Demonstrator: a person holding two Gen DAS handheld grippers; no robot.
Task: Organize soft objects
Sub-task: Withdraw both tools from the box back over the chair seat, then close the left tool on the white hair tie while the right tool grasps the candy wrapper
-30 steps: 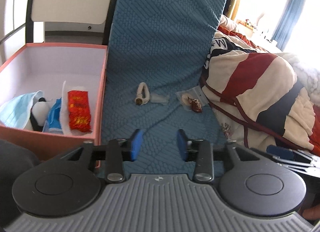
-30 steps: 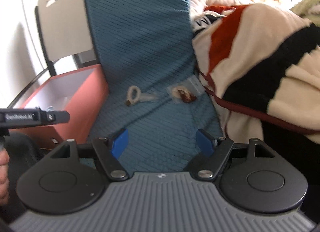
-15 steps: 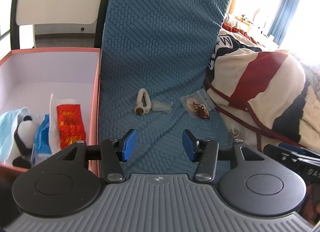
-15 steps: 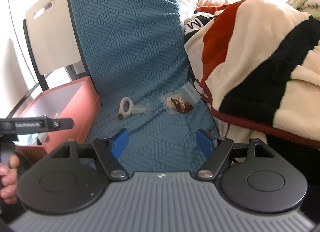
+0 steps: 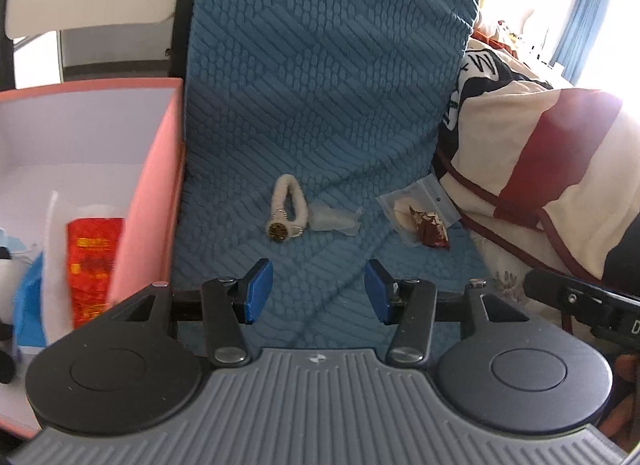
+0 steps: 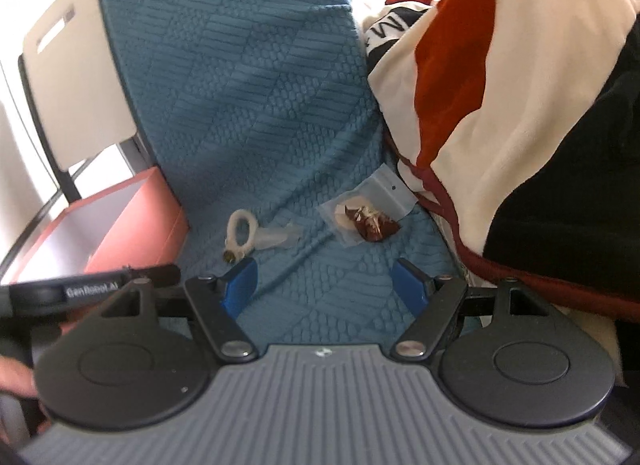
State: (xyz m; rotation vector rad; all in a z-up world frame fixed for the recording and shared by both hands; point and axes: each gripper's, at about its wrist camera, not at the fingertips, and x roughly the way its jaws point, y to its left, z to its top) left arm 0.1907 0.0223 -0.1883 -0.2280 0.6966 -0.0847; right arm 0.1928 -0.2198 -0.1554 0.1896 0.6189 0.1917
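left wrist, pink box point(image 5: 160, 169) cropped, contents blurred

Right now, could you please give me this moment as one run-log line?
left gripper: open, empty | right gripper: open, empty | white hair tie and clear bag: on blue cover | pink box: partly filled
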